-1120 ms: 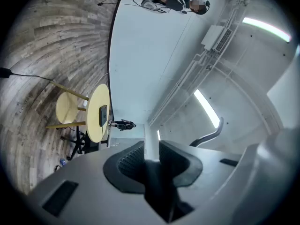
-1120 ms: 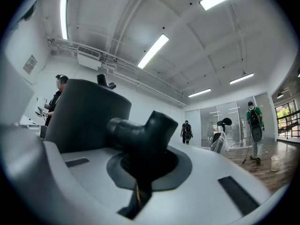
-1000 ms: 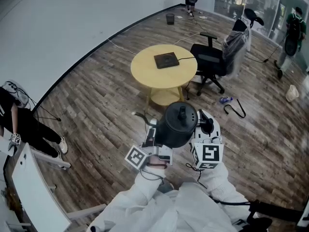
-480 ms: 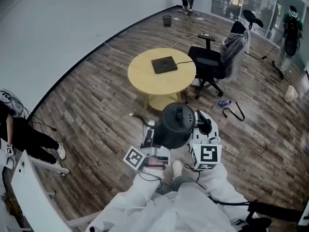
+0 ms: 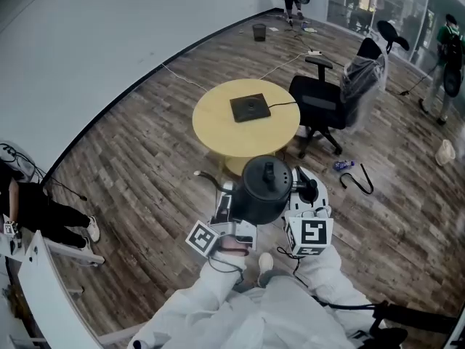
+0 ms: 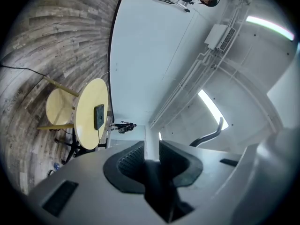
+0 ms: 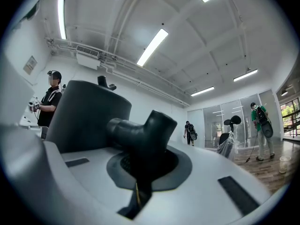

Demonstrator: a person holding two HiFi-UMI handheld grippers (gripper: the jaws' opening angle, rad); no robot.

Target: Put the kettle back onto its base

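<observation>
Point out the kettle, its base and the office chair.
kettle (image 5: 258, 182): head view, on the lid beside the knob.
base (image 5: 250, 107): head view, middle of the black square plate.
office chair (image 5: 318, 102): head view, on the seat.

**Kettle aloft, base on the worktop**

The dark, round-bodied kettle (image 5: 265, 189) hangs upright in mid-air above the wood floor (image 5: 145, 166), with a knob on its lid and a thin curved spout at its left. Its dark square base (image 5: 250, 107) lies flat on the round yellow worktop (image 5: 214, 126), well apart from the kettle. The base's cord (image 5: 282, 105) runs off to the right.
</observation>
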